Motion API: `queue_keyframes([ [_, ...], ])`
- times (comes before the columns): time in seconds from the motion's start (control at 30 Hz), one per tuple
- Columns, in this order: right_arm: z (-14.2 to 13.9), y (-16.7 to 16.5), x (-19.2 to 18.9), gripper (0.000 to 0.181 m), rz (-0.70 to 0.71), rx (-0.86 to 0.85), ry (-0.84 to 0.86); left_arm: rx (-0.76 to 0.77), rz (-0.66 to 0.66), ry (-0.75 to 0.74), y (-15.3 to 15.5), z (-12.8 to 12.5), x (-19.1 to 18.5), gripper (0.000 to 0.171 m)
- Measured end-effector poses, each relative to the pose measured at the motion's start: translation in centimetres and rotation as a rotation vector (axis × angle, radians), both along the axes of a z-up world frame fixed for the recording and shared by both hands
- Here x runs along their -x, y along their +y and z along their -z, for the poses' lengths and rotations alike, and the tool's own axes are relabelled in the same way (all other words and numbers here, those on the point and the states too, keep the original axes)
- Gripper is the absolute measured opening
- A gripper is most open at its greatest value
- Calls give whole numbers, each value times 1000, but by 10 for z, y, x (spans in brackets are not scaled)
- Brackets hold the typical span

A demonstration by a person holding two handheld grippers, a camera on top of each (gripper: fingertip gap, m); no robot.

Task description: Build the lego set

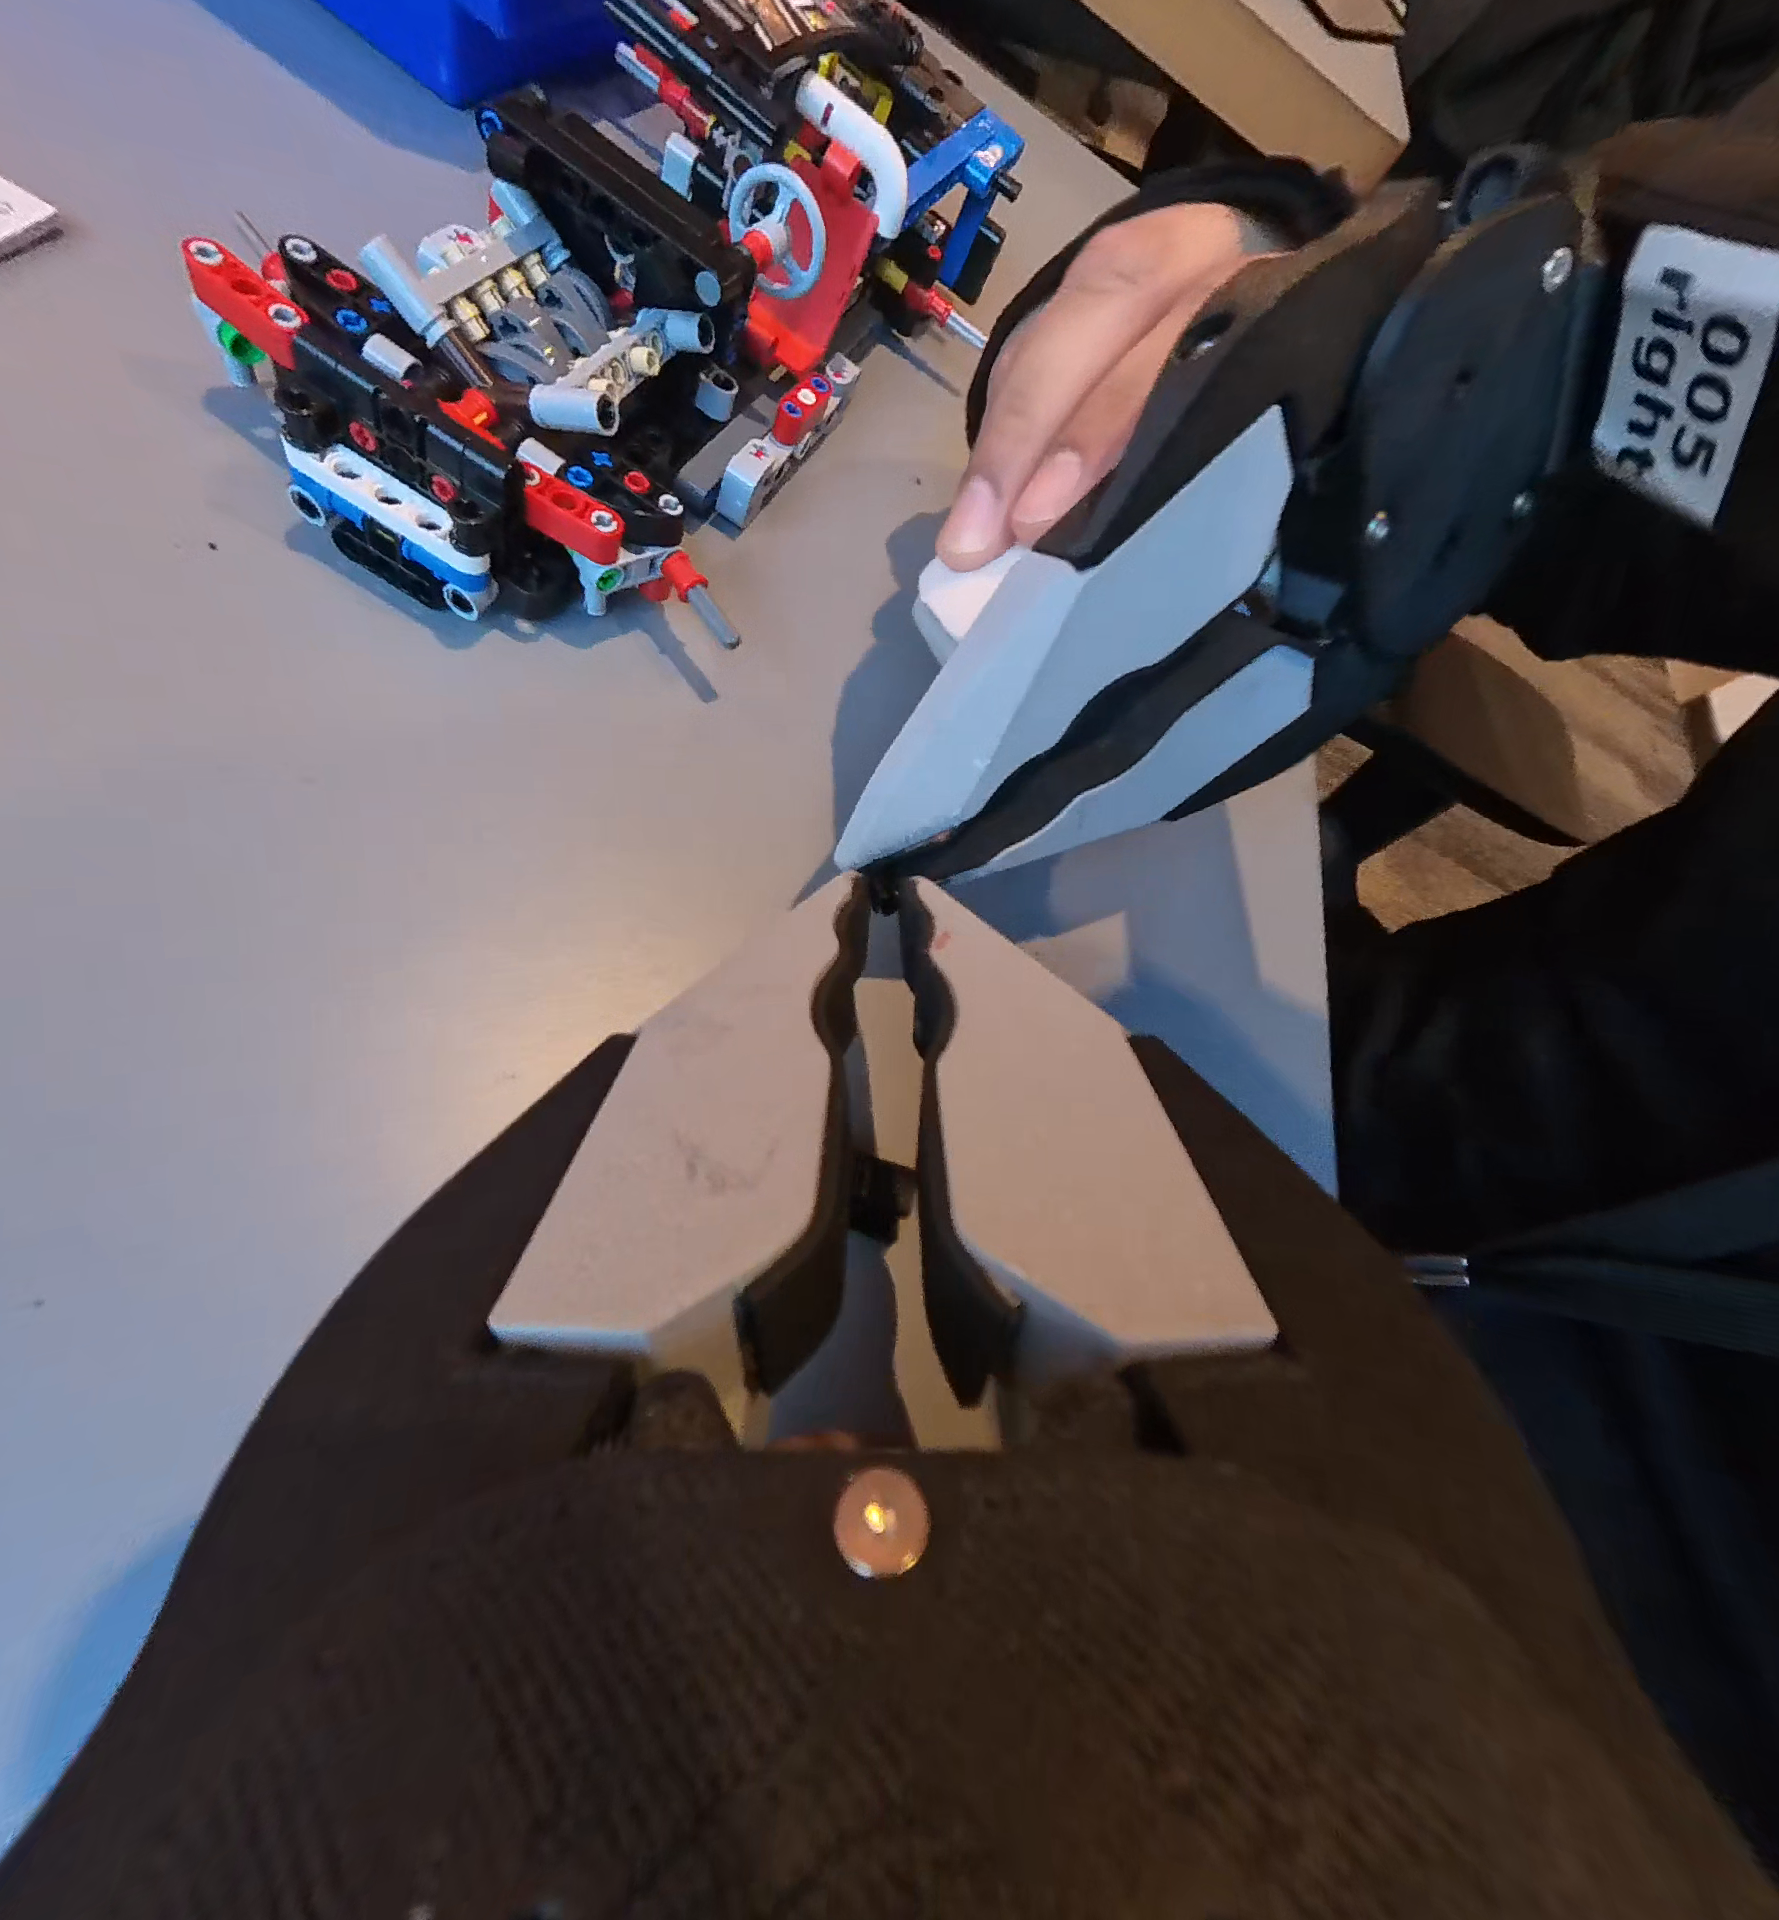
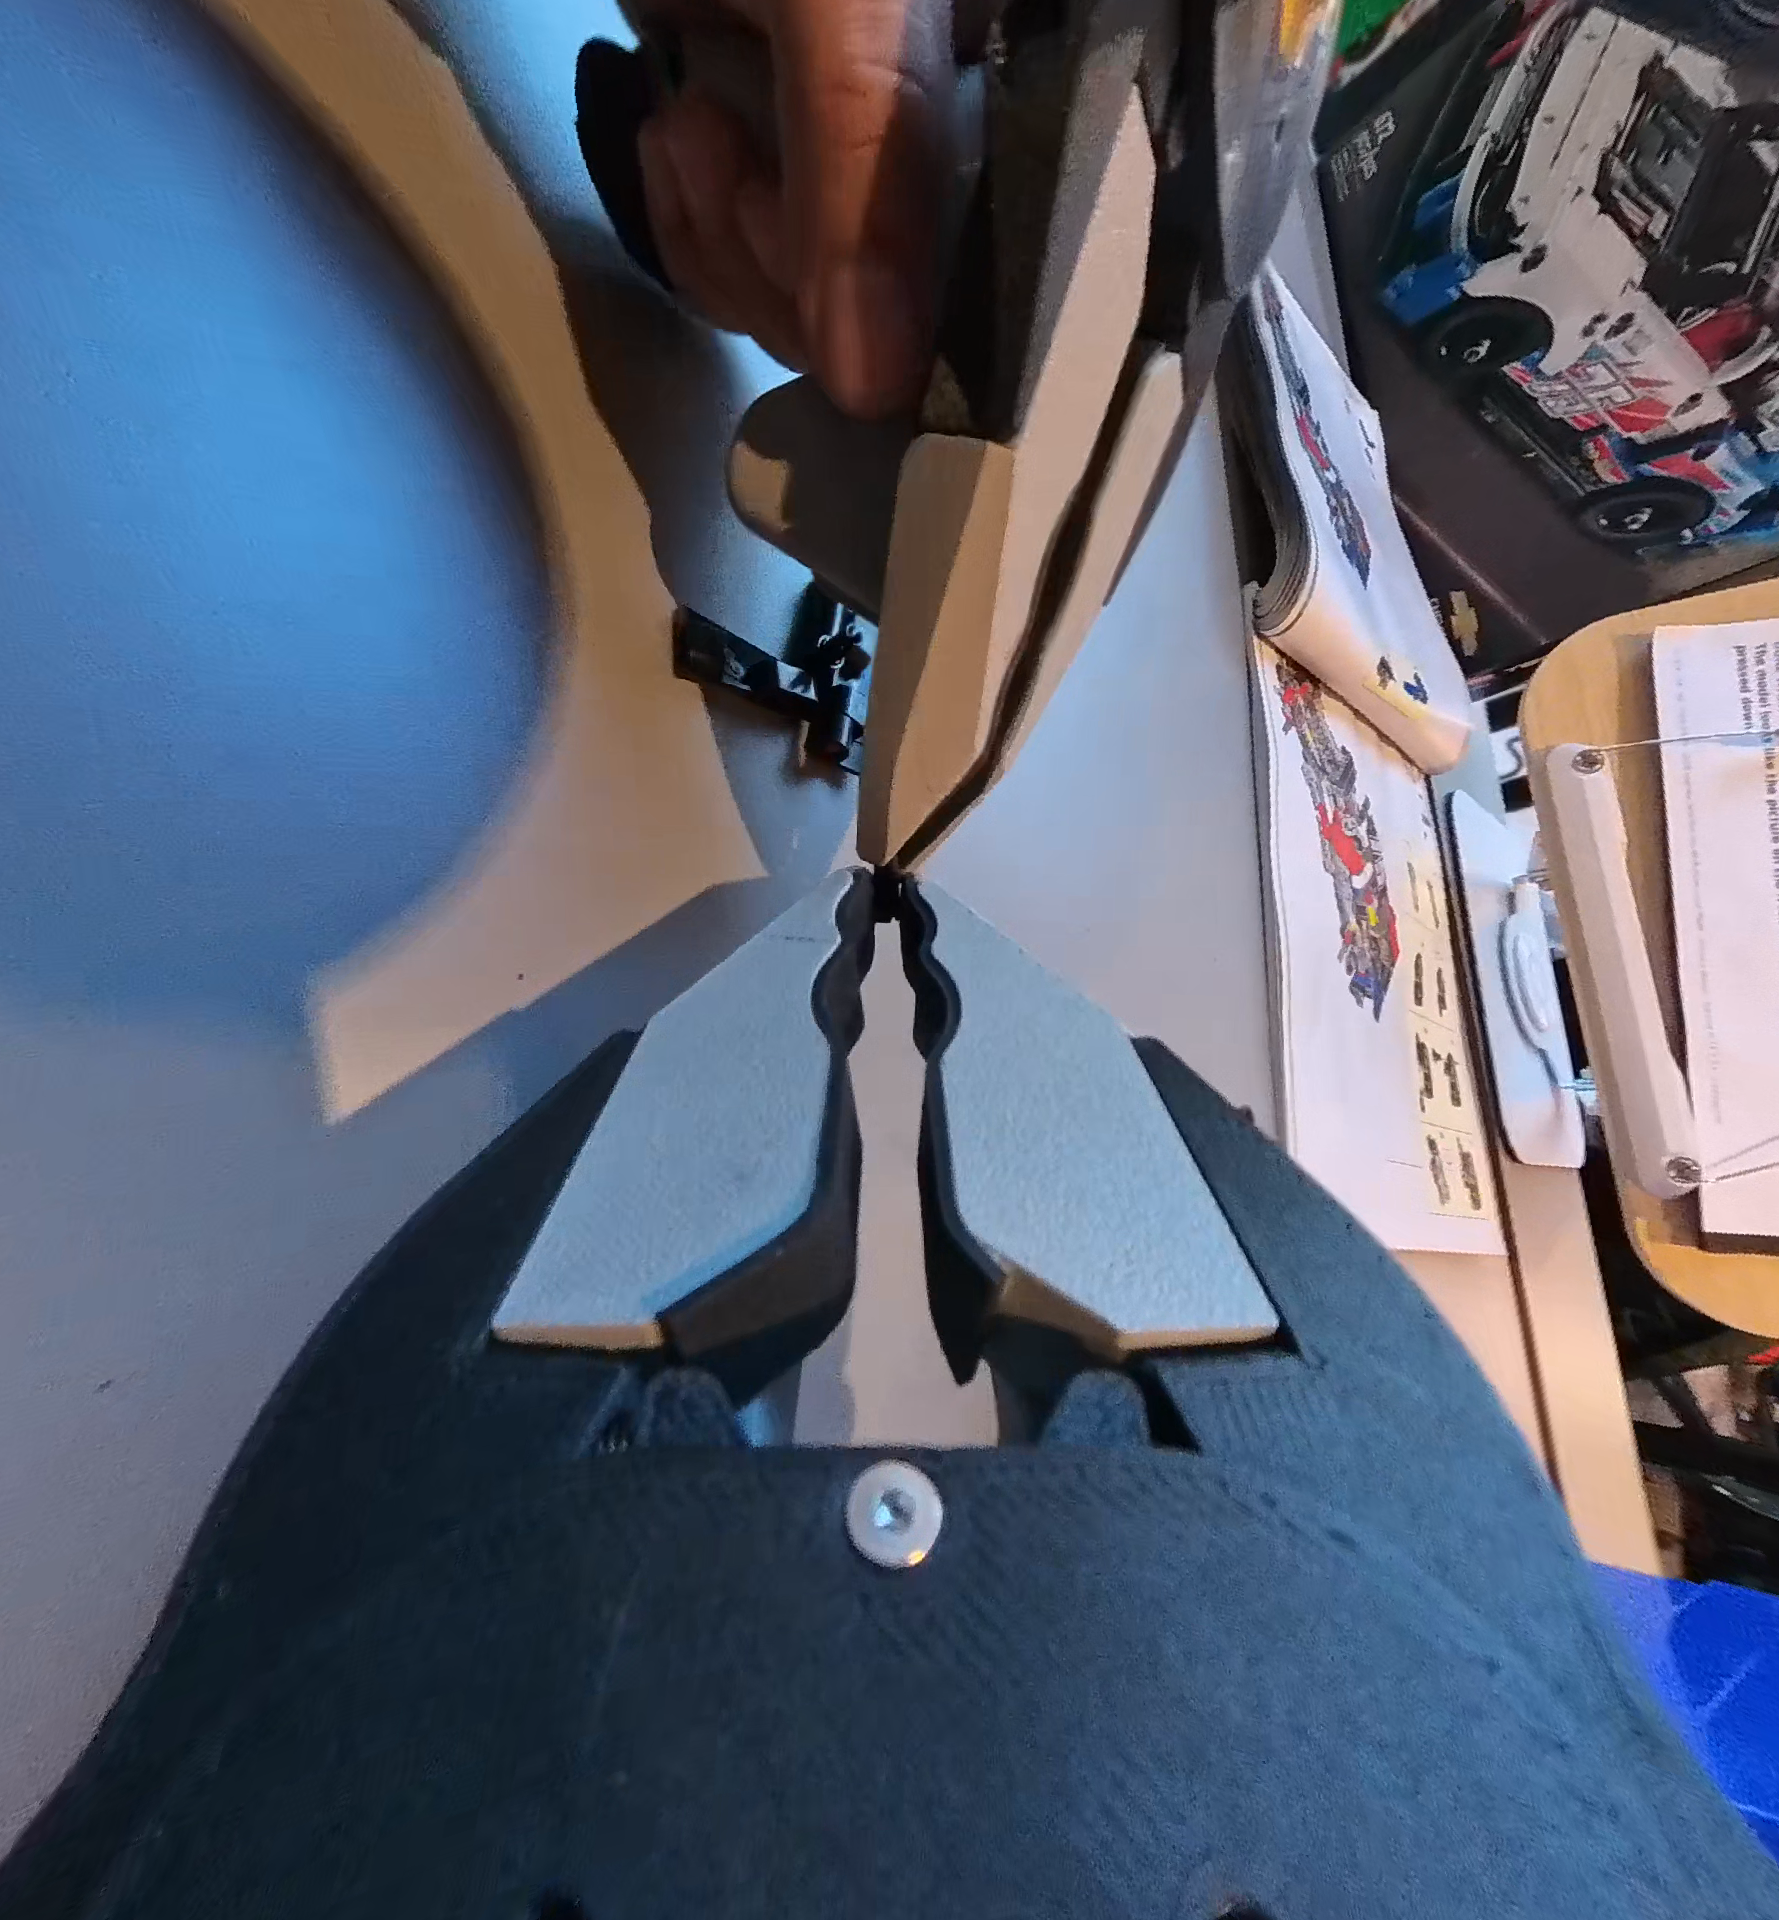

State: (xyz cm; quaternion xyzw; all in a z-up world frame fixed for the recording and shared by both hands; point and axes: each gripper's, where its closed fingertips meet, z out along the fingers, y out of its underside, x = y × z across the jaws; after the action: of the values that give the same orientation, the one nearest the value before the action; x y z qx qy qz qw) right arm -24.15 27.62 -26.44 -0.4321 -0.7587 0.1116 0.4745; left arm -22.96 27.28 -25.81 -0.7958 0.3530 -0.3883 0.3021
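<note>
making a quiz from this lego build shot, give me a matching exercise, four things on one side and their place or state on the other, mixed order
Things:
1. half-built lego vehicle
2. left gripper
3. open instruction booklet
4. loose black lego part

Place or state:
A. lies flat at the right of the right wrist view, by the set's box
B. on the grey table, behind the left gripper in the right wrist view
C. shut on a small black piece, tip to tip with the right gripper
D. stands on the table, untouched

Pairs: 1-D, 2-C, 3-A, 4-B
</note>
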Motion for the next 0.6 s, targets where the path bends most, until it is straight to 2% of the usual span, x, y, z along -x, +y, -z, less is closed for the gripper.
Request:
queue_keyframes([
  [0.2, -6, -3, 1, 1, -3, 148, 42, -174, 85, 49, -4, -6, 0, 7],
  [0.3, -5, -2, 0, 1, 0, 125, 35, -268, 85, 121, -1, -4, 1, 1],
  [0.47, -2, 0, -2, 1, 12, 128, 20, -426, 100, 243, 1, 0, 0, 1],
  [0.6, -9, -4, -2, 1, -23, 196, 71, -508, 128, 201, -2, -7, 0, 1],
])
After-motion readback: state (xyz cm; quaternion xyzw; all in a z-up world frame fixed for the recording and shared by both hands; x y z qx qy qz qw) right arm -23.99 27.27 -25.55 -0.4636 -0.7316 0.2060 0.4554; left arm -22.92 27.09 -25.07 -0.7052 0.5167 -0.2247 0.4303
